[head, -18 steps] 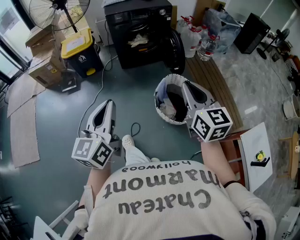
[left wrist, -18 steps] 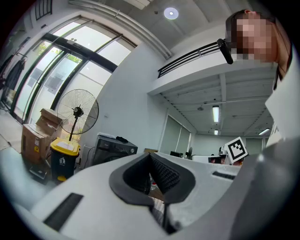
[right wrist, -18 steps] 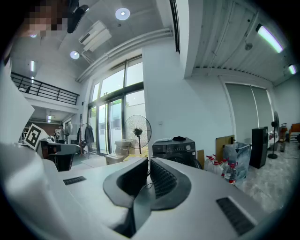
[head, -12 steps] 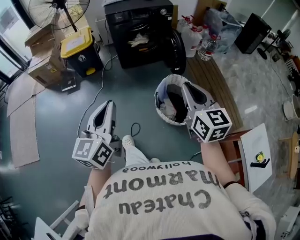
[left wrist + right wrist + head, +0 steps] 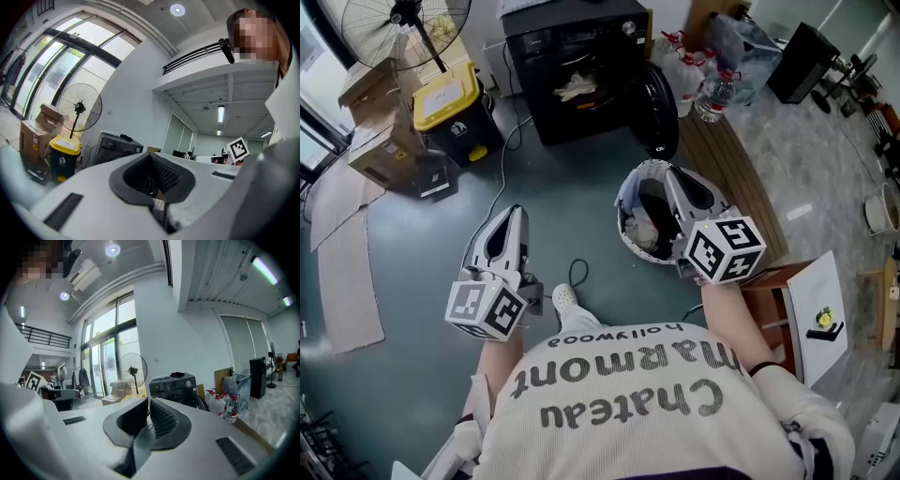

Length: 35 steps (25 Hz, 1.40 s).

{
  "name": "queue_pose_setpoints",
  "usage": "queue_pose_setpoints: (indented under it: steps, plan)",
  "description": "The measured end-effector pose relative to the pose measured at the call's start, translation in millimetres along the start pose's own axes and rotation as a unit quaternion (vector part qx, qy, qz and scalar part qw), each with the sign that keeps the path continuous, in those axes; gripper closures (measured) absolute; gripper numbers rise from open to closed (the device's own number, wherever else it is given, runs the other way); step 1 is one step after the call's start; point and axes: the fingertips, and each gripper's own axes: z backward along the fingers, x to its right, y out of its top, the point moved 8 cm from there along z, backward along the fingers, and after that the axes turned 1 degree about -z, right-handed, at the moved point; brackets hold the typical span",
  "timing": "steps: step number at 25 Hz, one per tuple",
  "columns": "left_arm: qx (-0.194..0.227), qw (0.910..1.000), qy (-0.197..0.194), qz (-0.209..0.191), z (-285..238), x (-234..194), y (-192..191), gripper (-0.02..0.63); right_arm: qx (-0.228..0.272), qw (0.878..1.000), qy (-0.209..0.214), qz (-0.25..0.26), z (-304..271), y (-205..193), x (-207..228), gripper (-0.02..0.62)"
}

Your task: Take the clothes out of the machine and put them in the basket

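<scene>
Both grippers are empty, jaws pressed together. The left gripper (image 5: 517, 212) hangs over the smooth grey-green floor (image 5: 422, 309), and the right gripper (image 5: 669, 172) is above the basket (image 5: 621, 214) at 1 o'clock. A pale, crumpled garment (image 5: 577, 86) lies in the boxy black machine (image 5: 581, 47) at 12 o'clock, its round door (image 5: 659, 112) open. I'd worry that limp cloth pinched by one fold slips off the ribbed pads (image 5: 161, 419) and drags, or that a shoe (image 5: 565, 298) catches the thin cable loop (image 5: 574, 272). The rounded white basket, heaped with dark and light fabric, looks light enough to tip if bumped.
</scene>
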Motion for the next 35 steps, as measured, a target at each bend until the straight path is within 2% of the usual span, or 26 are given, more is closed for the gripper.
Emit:
queue_pose_setpoints:
  steps: [7,12,14,18,21,25,30,35]
  plan:
    - [0.008,0.9997,-0.001,-0.021,-40.4,-83.4,52.1,0.598,0.033,0.999,-0.008,-0.042,-90.7,34.1,-12.8,0.554]
    - [0.0,0.9989,-0.009,-0.047,-59.6,-147.1,87.1,0.598,0.039,0.998,-0.014,-0.045,-158.7,47.3,-34.7,0.554]
    - [-0.005,0.999,-0.005,-0.045,-65.5,-170.4,89.3,0.598,0.03,0.999,-0.013,-0.042,-182.9,44.1,-45.1,0.555]
    - [-0.012,0.9997,0.017,-0.009,-74.7,-207.9,77.0,0.598,-0.017,0.999,0.003,-0.033,-222.4,27.7,-61.2,0.554]
    - [-0.024,0.9994,0.025,0.01,-85.2,-226.8,67.6,0.598,-0.041,0.999,0.007,-0.032,-249.6,20.8,-60.6,0.555]
    - [-0.032,0.999,0.027,0.012,-108.1,-251.4,66.6,0.598,-0.056,0.998,0.011,-0.034,-299.1,21.1,-51.9,0.554]
    - [-0.032,0.9988,0.033,0.015,-158.0,-284.1,66.1,0.598,-0.055,0.997,0.046,-0.038,-376.3,30.2,-45.9,0.554]
    - [-0.035,0.9993,0.006,0.011,-237.1,-310.1,75.0,0.598,-0.061,0.997,0.044,-0.016,-441.4,46.5,-12.3,0.554]
